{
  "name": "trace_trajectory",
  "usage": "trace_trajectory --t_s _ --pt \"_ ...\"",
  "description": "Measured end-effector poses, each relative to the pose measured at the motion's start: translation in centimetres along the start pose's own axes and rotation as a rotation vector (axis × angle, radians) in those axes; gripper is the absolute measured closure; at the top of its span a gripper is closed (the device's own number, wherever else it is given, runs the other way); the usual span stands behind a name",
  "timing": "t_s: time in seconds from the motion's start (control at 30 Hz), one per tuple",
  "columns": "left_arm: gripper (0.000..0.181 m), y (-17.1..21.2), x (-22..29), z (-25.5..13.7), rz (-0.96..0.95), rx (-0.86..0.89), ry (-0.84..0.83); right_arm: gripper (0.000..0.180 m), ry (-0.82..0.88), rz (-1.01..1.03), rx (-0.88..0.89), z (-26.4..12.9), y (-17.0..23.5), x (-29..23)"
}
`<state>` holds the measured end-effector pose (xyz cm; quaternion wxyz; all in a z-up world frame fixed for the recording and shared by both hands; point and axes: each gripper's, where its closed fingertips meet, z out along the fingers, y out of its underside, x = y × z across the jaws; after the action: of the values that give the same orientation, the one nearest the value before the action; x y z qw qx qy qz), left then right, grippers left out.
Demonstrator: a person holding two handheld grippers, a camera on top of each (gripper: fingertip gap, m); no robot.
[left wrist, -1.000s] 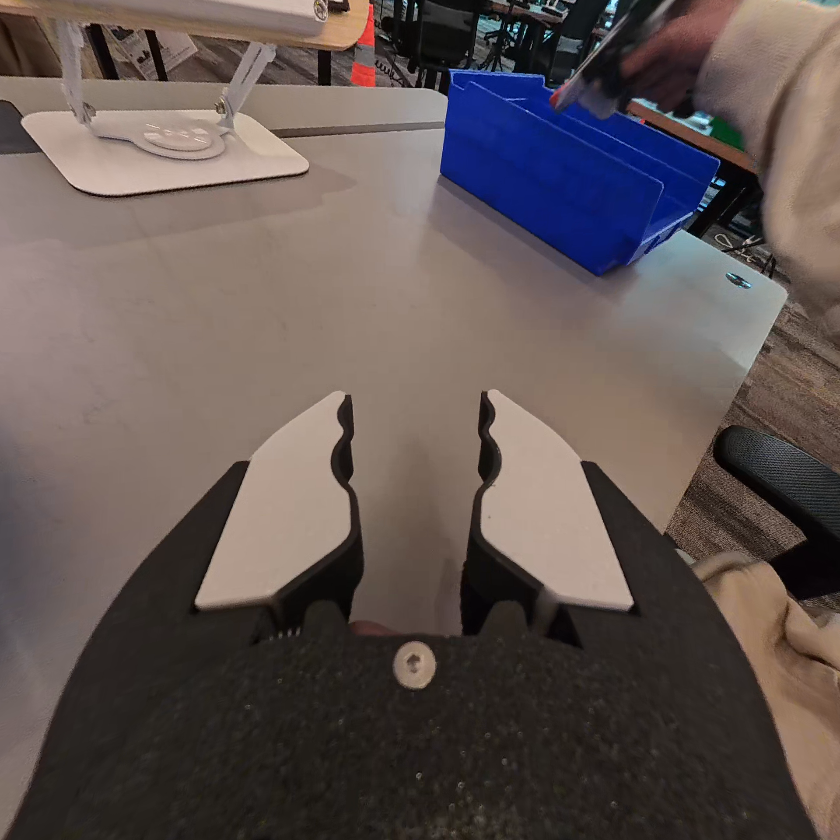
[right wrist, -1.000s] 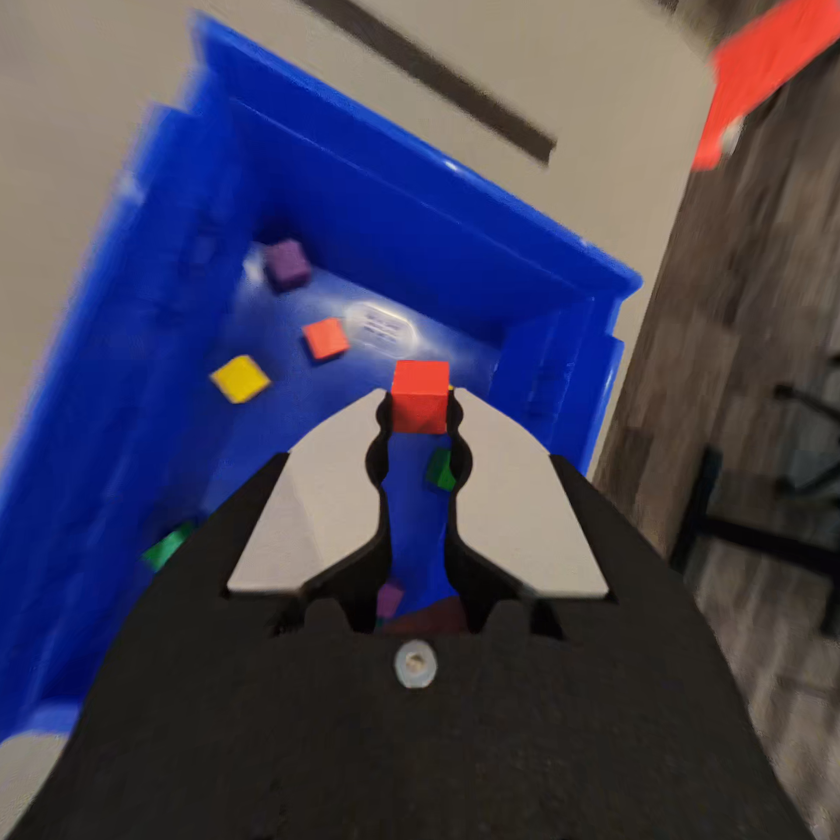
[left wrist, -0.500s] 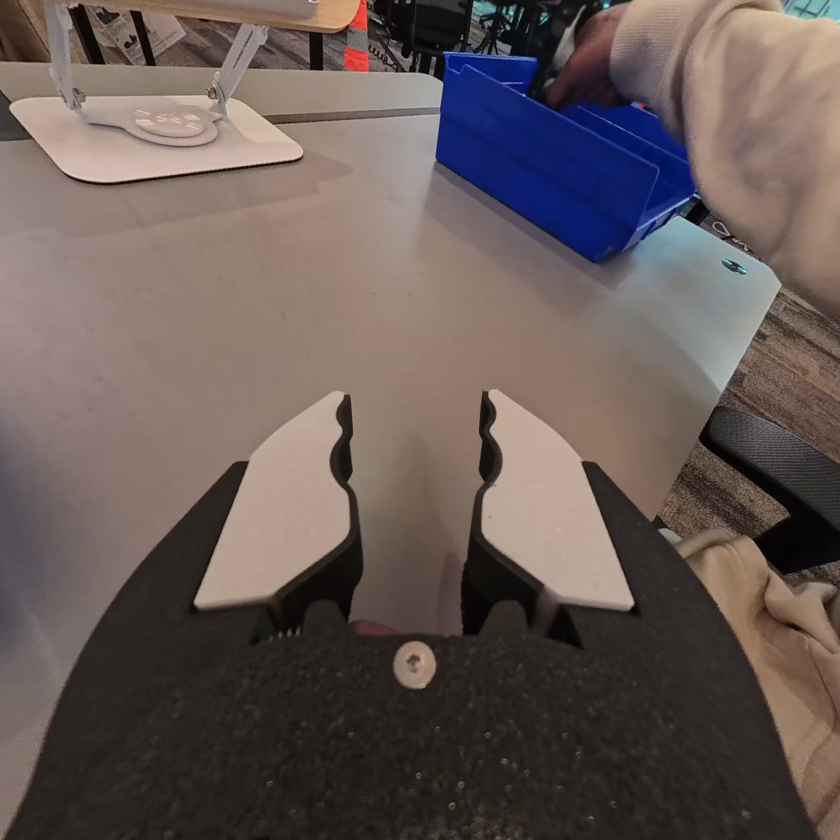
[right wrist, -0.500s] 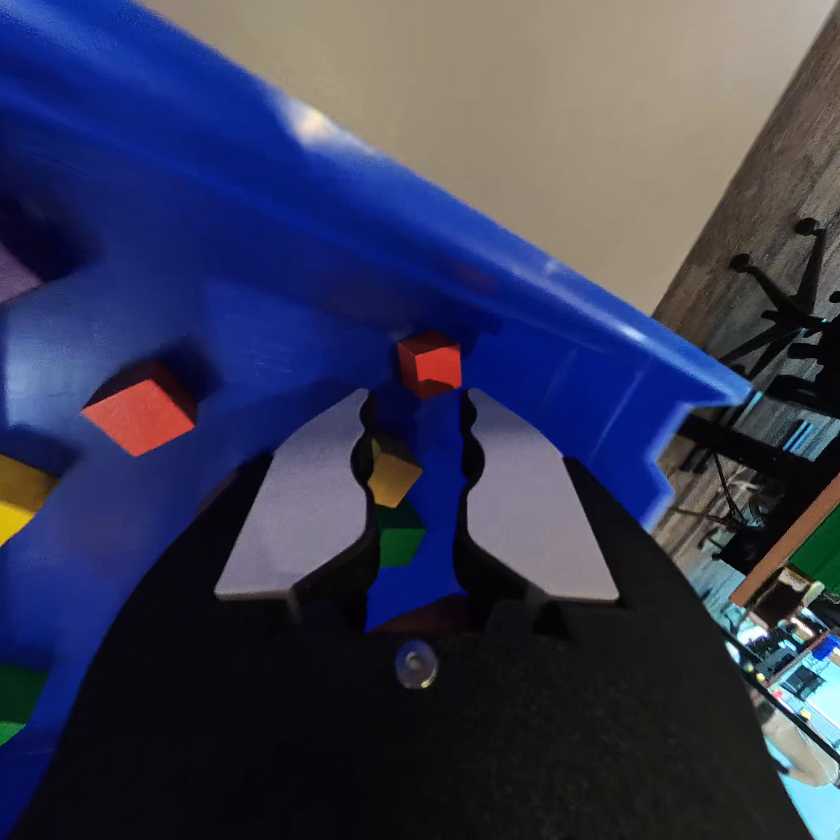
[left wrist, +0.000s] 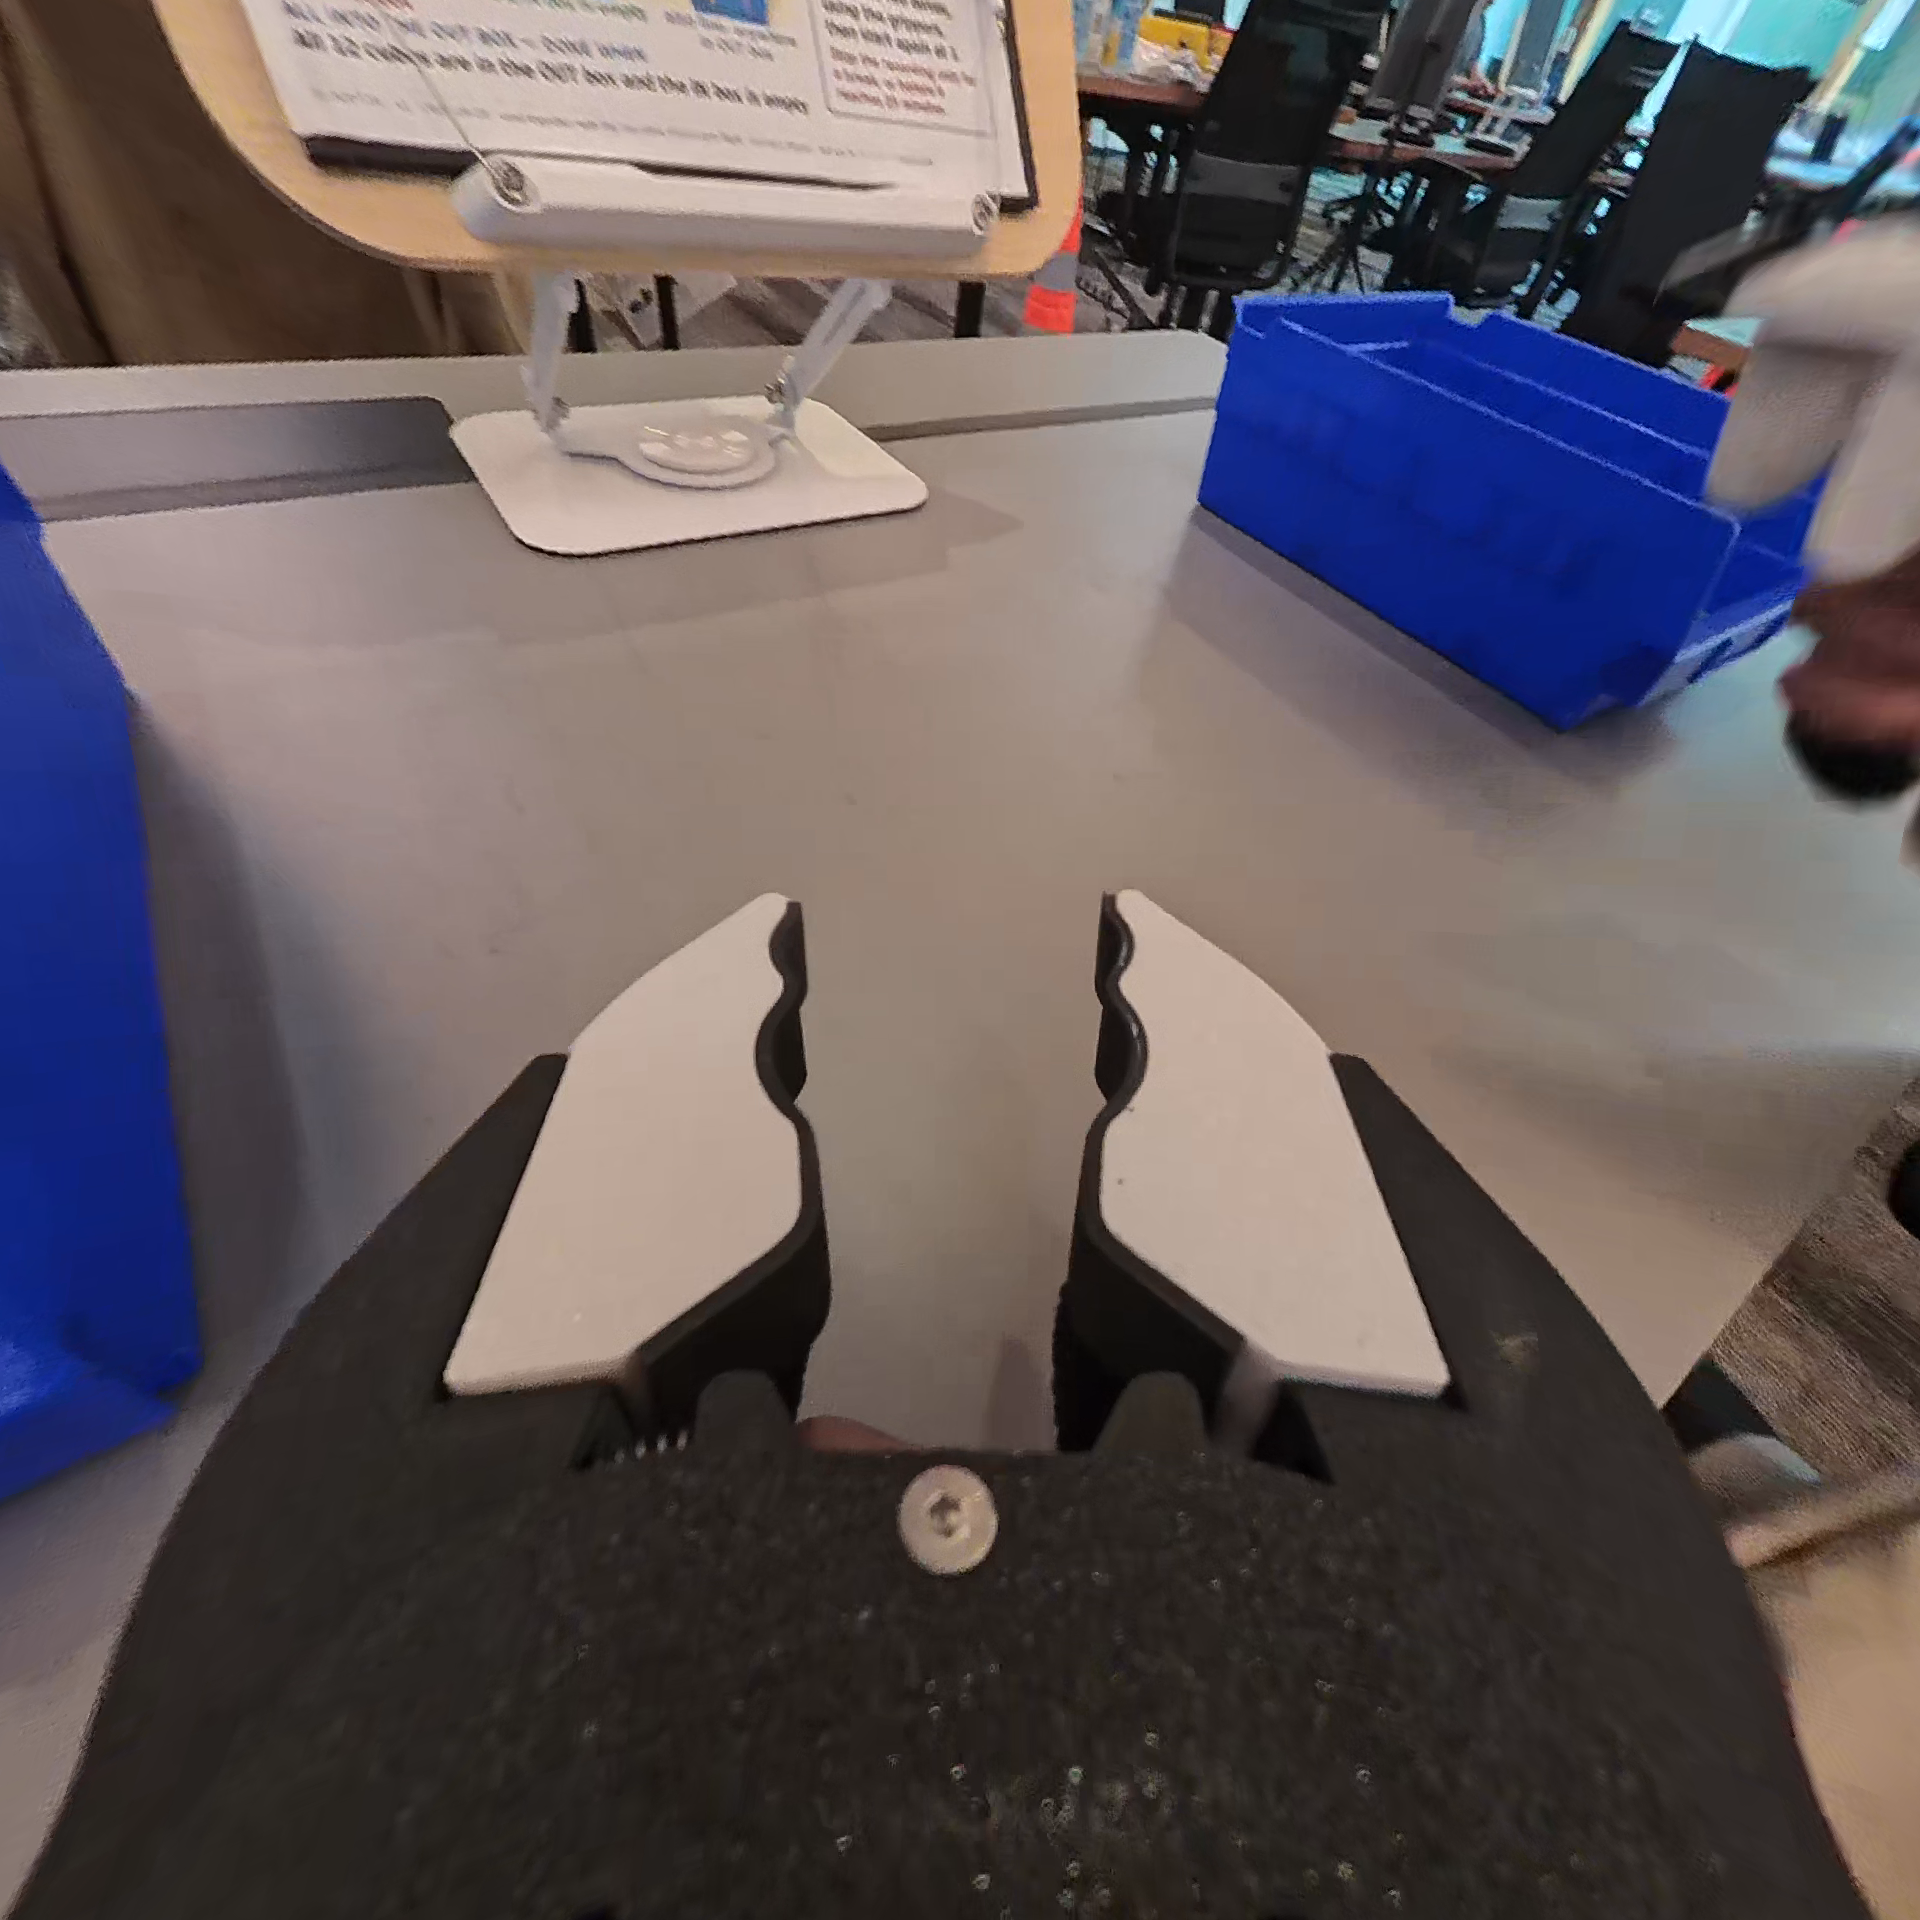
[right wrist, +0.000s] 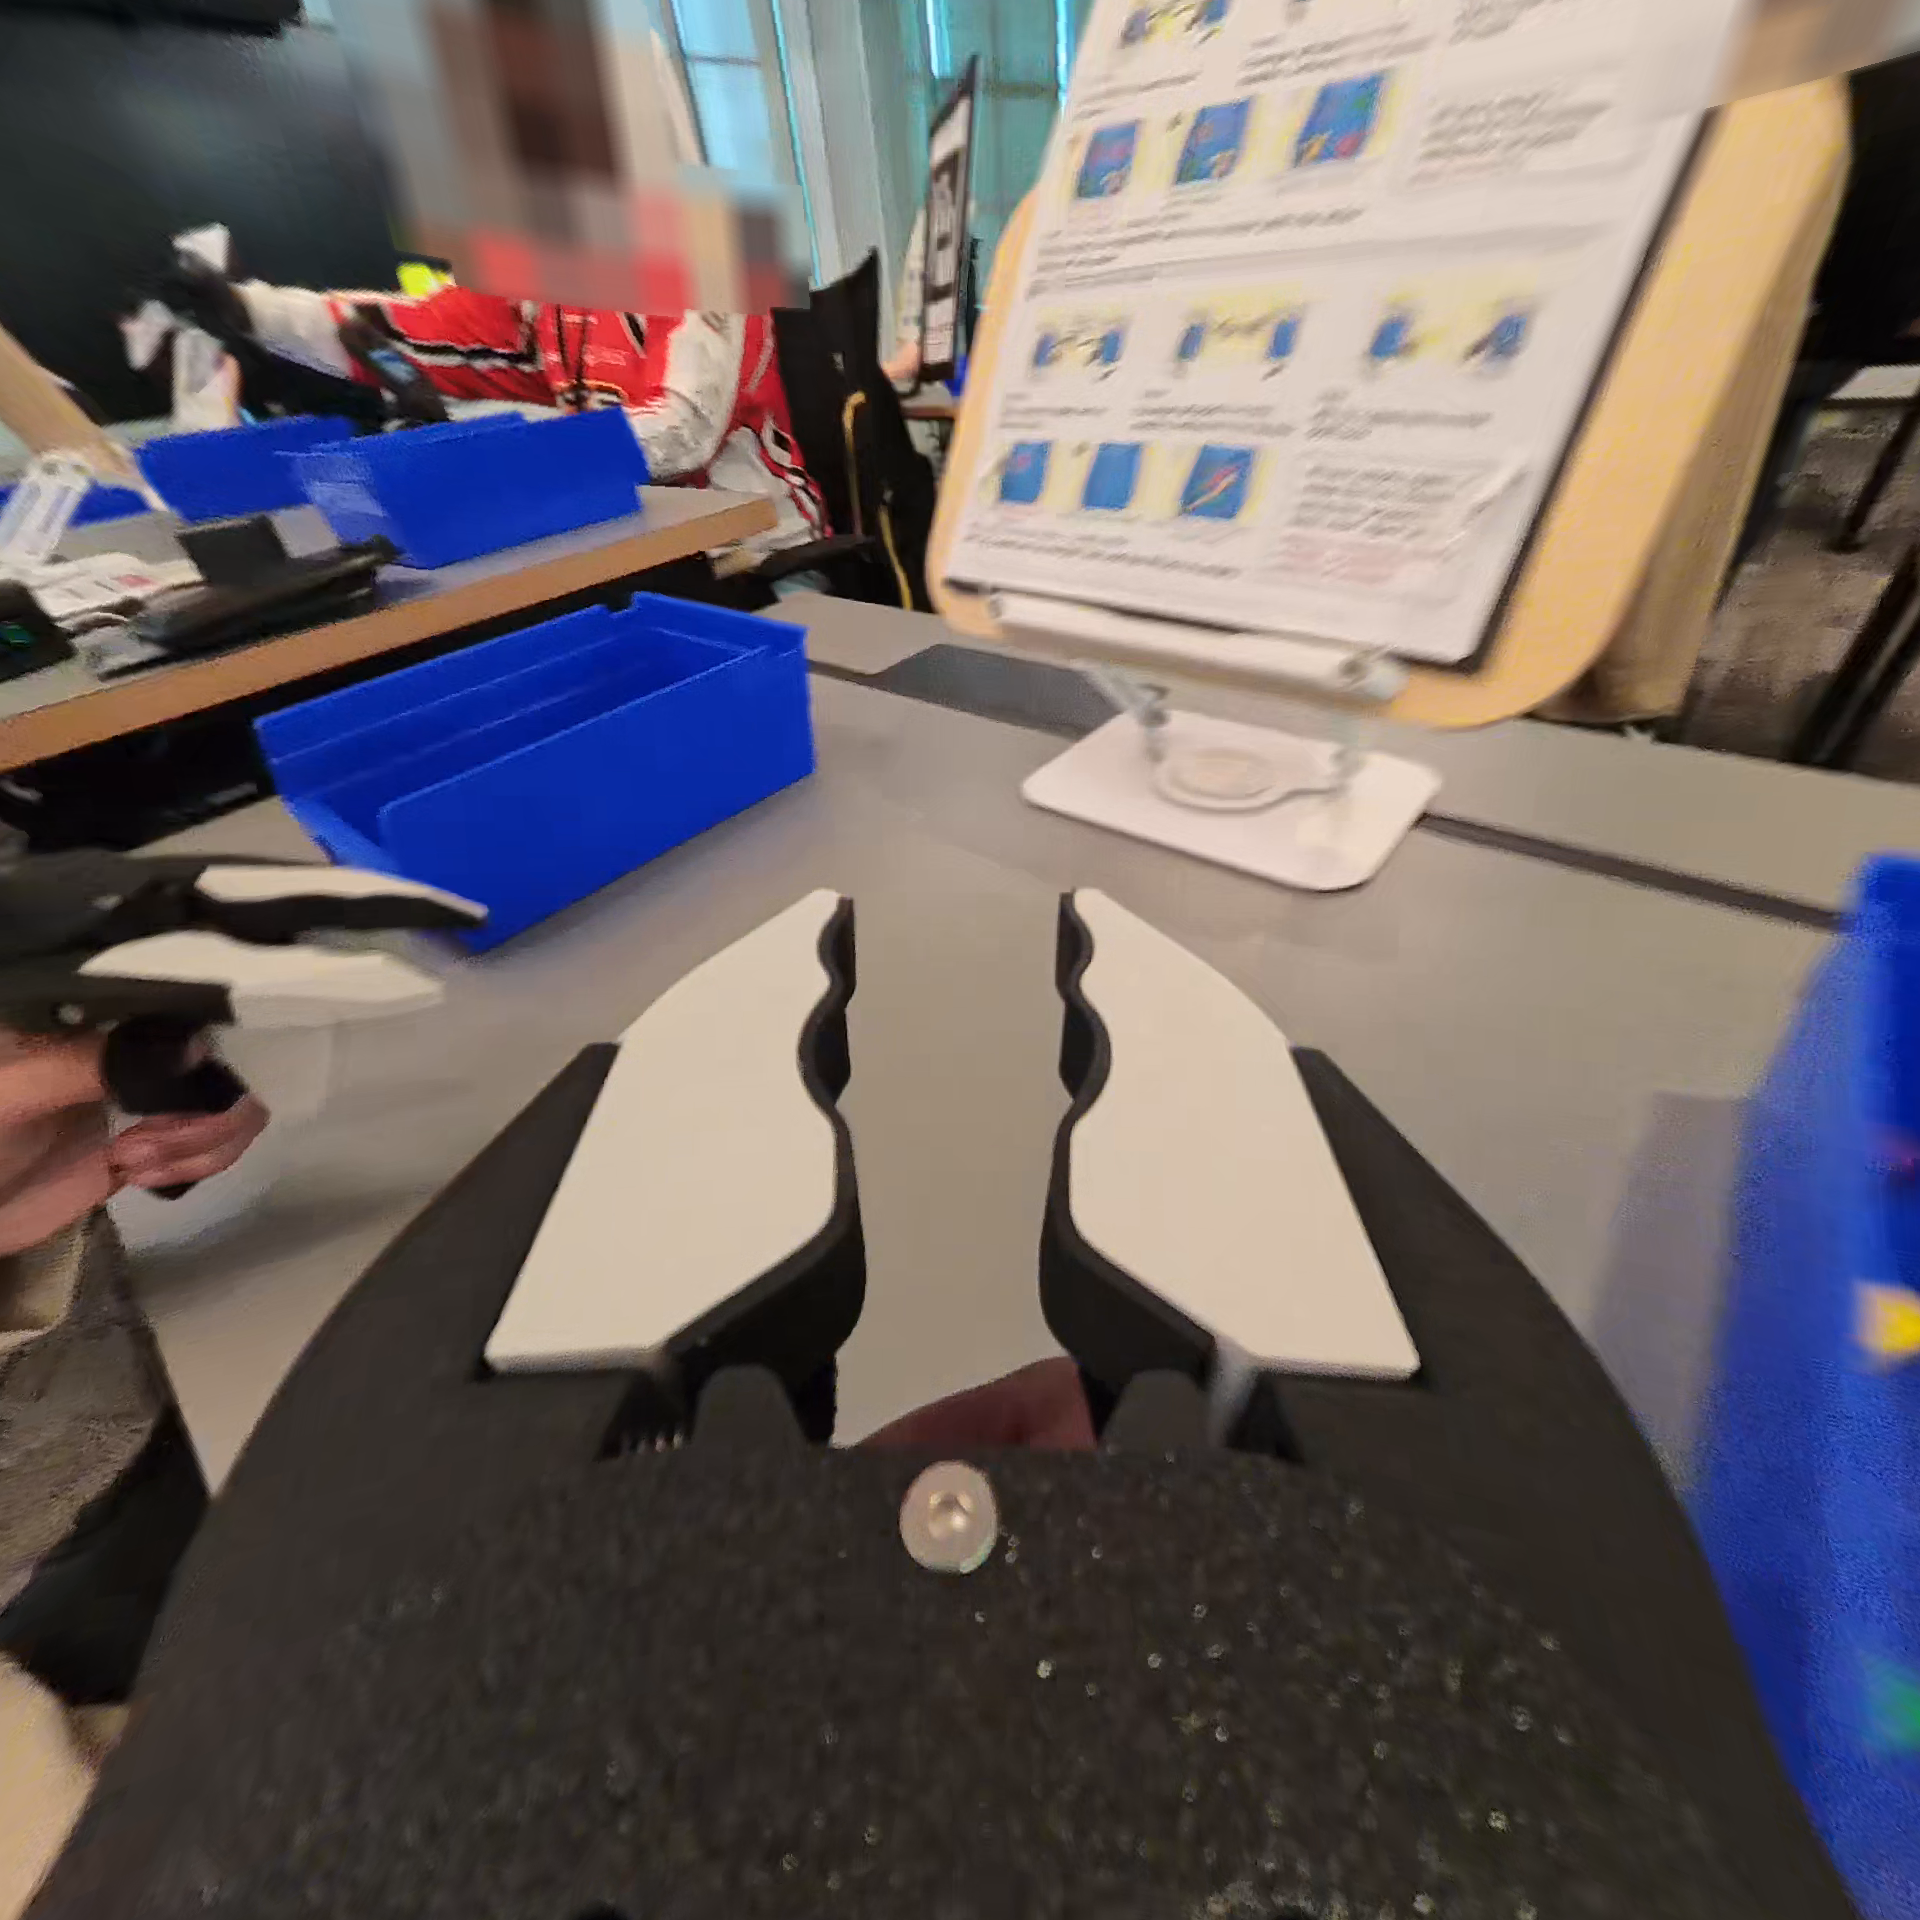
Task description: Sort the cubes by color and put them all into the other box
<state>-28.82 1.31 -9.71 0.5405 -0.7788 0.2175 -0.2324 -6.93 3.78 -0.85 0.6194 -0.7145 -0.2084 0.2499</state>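
Observation:
My left gripper (left wrist: 948, 914) is open and empty, low over the grey table (left wrist: 935, 707). It also shows at the left of the right wrist view (right wrist: 460, 958). My right gripper (right wrist: 956, 914) is open and empty above the table. A blue box (right wrist: 582, 748) with a divider stands at the far left. A second blue box (right wrist: 1829, 1351) is close at the right edge, blurred, with a yellow cube (right wrist: 1891, 1325) and a green cube (right wrist: 1893, 1714) showing in it. In the left wrist view this box (left wrist: 1455, 520) stands at the far right, and the first box (left wrist: 73, 935) is at the left edge.
A wooden document stand (right wrist: 1621, 436) on a white base (right wrist: 1236, 800) stands at the back of the table; it also shows in the left wrist view (left wrist: 623, 229). A blurred sleeve and hand (left wrist: 1849, 436) are over the right box. Another table with blue bins (right wrist: 468, 478) and a seated person lie beyond. The grippers' ends are close to 25 centimeters from one another.
My right gripper let go of the red cube inside the box, came out and swung round to face the stand. My left gripper tilted up and turned left, still open.

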Motion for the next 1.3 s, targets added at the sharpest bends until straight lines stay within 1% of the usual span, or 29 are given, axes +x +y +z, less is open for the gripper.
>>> trace_trajectory --t_s 0.07,0.13,0.17,0.23,0.33,0.47,0.6,0.77,1.3 --pt "0.128 -0.5 -0.2 -0.4 -0.004 0.03 -0.027 0.144 0.012 0.021 0.042 0.9 3.2 -2.5" --pt "0.128 -0.8 -0.4 -0.9 -0.003 0.058 -0.054 0.142 0.015 -0.042 0.017 1.4 6.1 -4.8" --pt "0.128 -0.8 -0.5 -1.1 0.003 0.066 -0.073 0.141 0.05 -0.082 0.021 1.3 6.7 -5.2" --pt "0.129 -0.6 -1.2 -1.3 0.019 0.075 -0.125 0.146 0.08 -0.092 0.038 1.1 7.4 -6.0" --pt "0.132 -0.2 -2.5 -1.1 0.007 0.071 -0.203 0.146 0.184 -0.113 -0.005 0.9 8.6 -4.9" --pt "0.132 0.3 -3.3 -0.5 -0.026 0.073 -0.231 0.147 0.244 -0.085 -0.006 0.4 9.1 -3.7" --pt "0.132 0.7 -3.1 -0.2 -0.005 0.062 -0.227 0.15 0.274 -0.117 0.005 0.1 8.8 -3.3" --pt "0.132 1.1 -2.7 0.0 0.022 0.046 -0.224 0.151 0.264 -0.121 0.006 0.3 9.0 -3.6" --pt "0.132 1.8 -2.4 -0.1 0.005 0.016 -0.194 0.151 0.239 -0.14 -0.021 1.0 9.3 -4.0"
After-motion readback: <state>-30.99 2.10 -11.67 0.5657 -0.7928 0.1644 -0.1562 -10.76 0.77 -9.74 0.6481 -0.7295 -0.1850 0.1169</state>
